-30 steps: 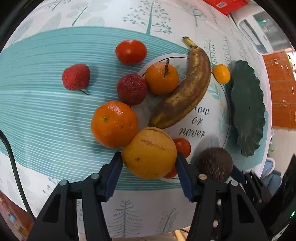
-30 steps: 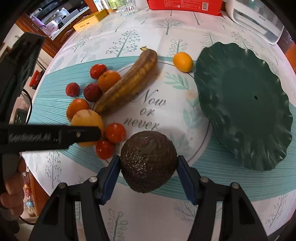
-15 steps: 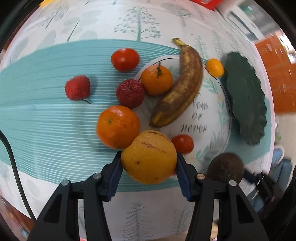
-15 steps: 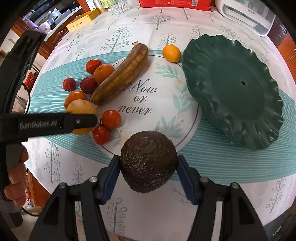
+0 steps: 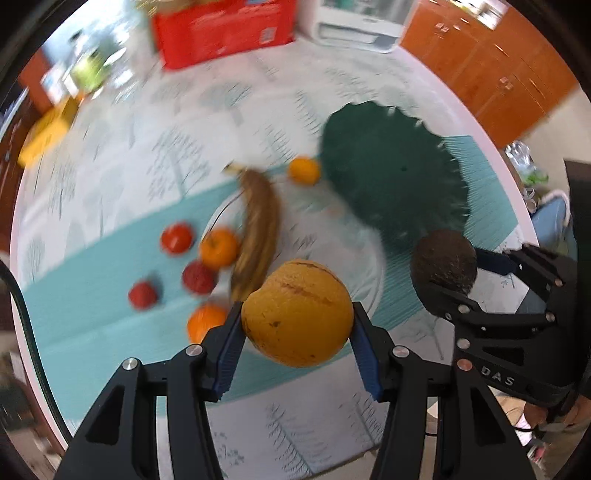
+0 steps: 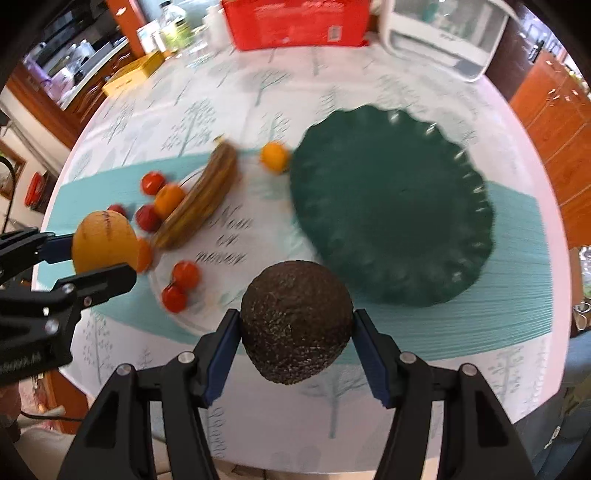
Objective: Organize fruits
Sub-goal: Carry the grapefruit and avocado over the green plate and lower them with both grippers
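My left gripper [image 5: 297,314] is shut on a big yellow-orange fruit [image 5: 297,314] and holds it above the table; it also shows in the right wrist view [image 6: 105,245]. My right gripper [image 6: 297,321] is shut on a dark brown avocado [image 6: 297,321], lifted near the table's front edge; the avocado also shows in the left wrist view [image 5: 445,260]. The dark green scalloped plate [image 6: 391,206] lies empty to the right, also in the left wrist view [image 5: 391,177]. A brown banana [image 6: 203,199], tomatoes [image 6: 184,275], oranges and red lychees lie at the left.
A small orange fruit [image 6: 274,157] sits by the plate's left rim. A red box [image 6: 295,22] and a white appliance [image 6: 439,33] stand at the table's far edge. A yellow box [image 6: 129,74] is at the far left.
Both grippers have lifted their fruits off the table and risen. The left view has swung up and right, now facing the green plate; the scene is motion-blurred.
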Action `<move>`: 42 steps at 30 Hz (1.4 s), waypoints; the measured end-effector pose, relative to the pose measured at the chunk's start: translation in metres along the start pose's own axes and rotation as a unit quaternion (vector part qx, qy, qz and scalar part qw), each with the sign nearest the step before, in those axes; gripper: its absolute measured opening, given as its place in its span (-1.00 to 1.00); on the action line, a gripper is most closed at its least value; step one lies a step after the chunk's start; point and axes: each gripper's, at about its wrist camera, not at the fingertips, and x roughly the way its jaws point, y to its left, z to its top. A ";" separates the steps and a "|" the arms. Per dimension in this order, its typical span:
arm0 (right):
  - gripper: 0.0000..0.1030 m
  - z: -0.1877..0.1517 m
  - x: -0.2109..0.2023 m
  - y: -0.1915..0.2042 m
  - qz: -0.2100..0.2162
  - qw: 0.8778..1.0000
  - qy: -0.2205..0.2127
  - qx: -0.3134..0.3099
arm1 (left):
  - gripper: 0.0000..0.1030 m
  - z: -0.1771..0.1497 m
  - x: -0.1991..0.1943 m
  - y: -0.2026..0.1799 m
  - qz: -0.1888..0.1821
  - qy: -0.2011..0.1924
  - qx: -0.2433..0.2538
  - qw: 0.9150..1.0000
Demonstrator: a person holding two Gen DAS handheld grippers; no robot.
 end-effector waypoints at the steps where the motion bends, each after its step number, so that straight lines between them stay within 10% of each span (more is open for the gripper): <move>1: 0.19 0.006 -0.002 -0.010 -0.006 1.000 -0.003 0.003 | 0.03 0.007 0.002 -0.007 0.000 -0.001 0.007 1.000; 18: 0.19 0.065 0.060 -0.125 -0.028 0.999 0.039 -0.022 | 0.03 0.128 0.098 -0.091 0.051 0.067 0.010 0.996; 33: 0.22 0.074 0.071 -0.127 -0.016 0.997 0.056 -0.060 | 0.07 0.134 0.128 -0.099 0.105 0.117 -0.001 0.987; 42: 0.32 0.073 0.053 -0.121 -0.025 0.997 0.042 -0.065 | 0.52 0.128 0.113 -0.092 0.123 0.102 -0.014 0.987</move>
